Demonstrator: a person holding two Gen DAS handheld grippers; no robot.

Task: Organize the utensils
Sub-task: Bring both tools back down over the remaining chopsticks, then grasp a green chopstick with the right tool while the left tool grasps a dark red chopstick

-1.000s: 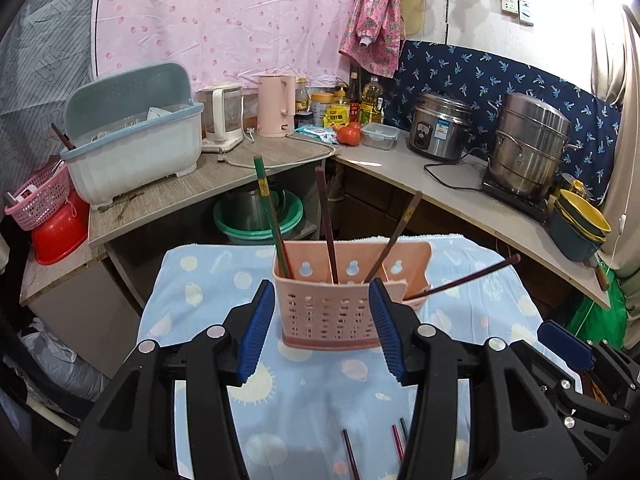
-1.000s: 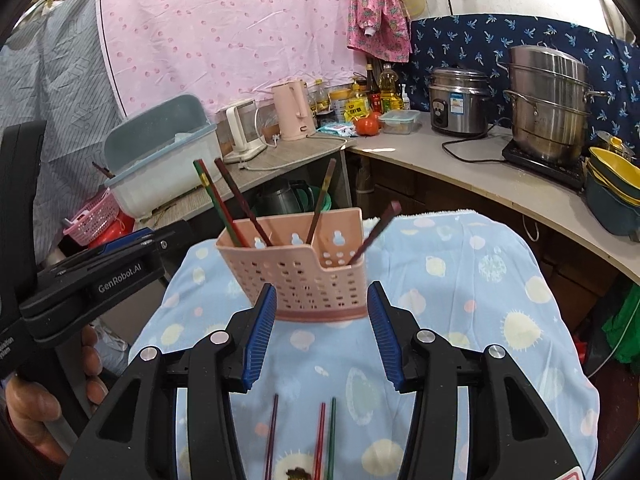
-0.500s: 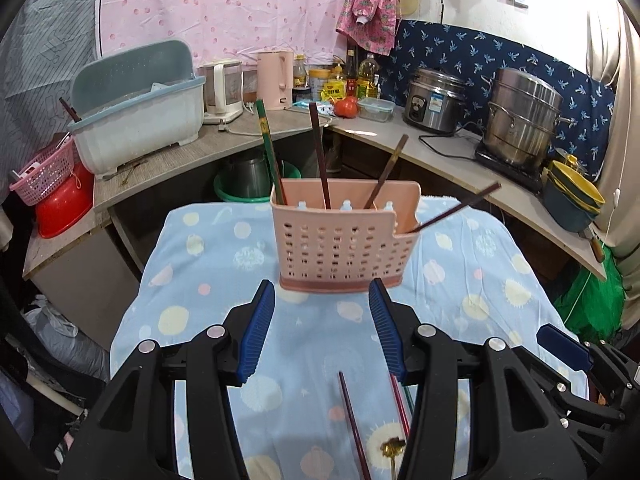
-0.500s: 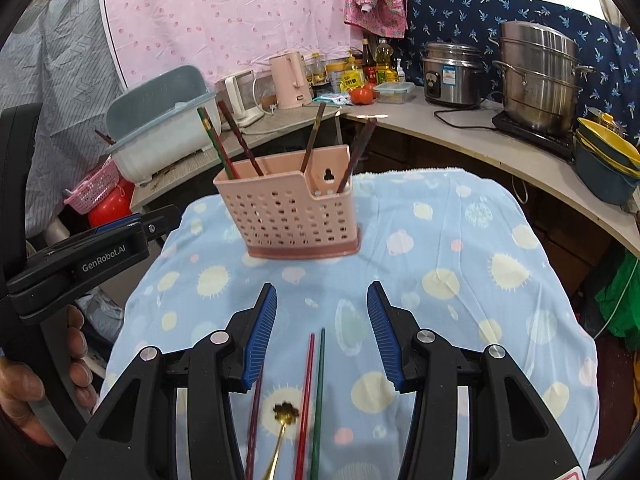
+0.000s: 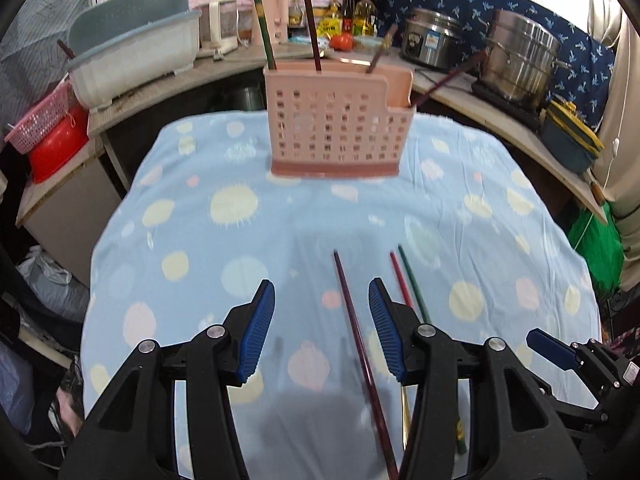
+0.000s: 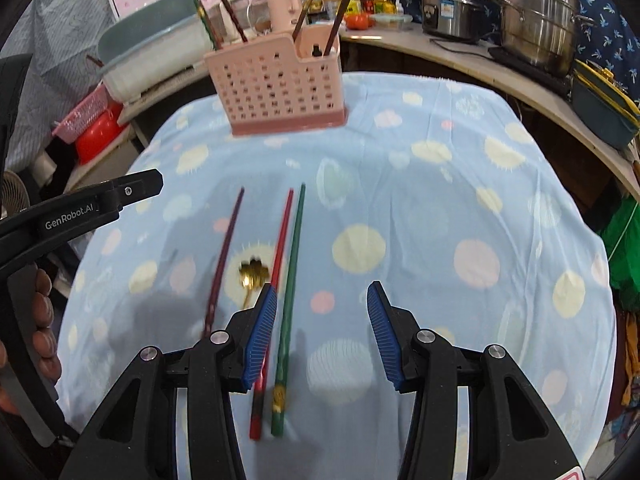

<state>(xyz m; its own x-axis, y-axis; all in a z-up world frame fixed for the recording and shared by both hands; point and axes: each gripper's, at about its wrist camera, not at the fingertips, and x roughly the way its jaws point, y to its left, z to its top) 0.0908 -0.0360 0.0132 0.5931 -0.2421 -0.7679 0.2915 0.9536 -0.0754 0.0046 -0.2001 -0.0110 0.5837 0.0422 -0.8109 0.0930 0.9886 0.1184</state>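
Looking along the left gripper [image 5: 322, 330], its jaws stand apart over the blue spotted cloth [image 5: 200, 240], with nothing pinched; a maroon chopstick [image 5: 362, 354] lies between them on the cloth, with a red chopstick [image 5: 400, 280] and a green chopstick [image 5: 414, 284] just beside. Four sticks already stand in the pink utensil basket [image 5: 338, 128] at the far end, so part of the job looks done.

From the right gripper [image 6: 322, 330], likewise released and empty, three loose chopsticks and what seems a gold spoon [image 6: 253, 272] (blurred, so hard to be sure) remain to be gathered. Nothing lies between them and the basket; pots [image 6: 540, 12] and a dish tub [image 6: 156, 48] sit well apart on the counter.
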